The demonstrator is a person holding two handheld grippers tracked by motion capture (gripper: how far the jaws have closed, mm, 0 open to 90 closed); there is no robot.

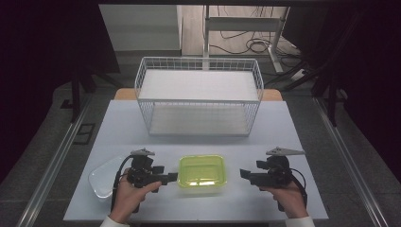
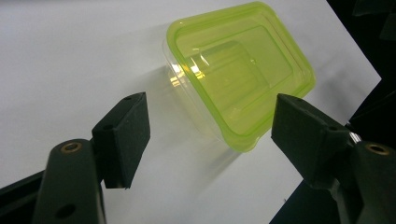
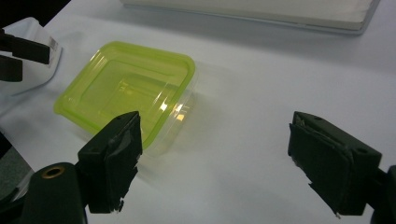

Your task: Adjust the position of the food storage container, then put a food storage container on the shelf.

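A clear plastic box with a lime-green lid (image 1: 202,174) (image 2: 238,70) (image 3: 126,93) sits on the white table near the front edge. My left gripper (image 1: 172,177) (image 2: 210,121) is just to the left of it, pointing at it, jaws open, the pads not touching the box. My right gripper (image 1: 244,174) (image 3: 215,140) hovers a short way to the right of the box, also pointing toward it, jaws wide open with bare table between them. The left gripper's jaw tips (image 3: 23,53) are seen past the box in the right gripper view.
A second clear plastic tub (image 1: 101,178) (image 3: 44,42) lies behind my left hand at the table's left. A white wire basket (image 1: 198,101) with a white floor stands at the back middle of the table (image 1: 283,142). The table edges drop off on both sides.
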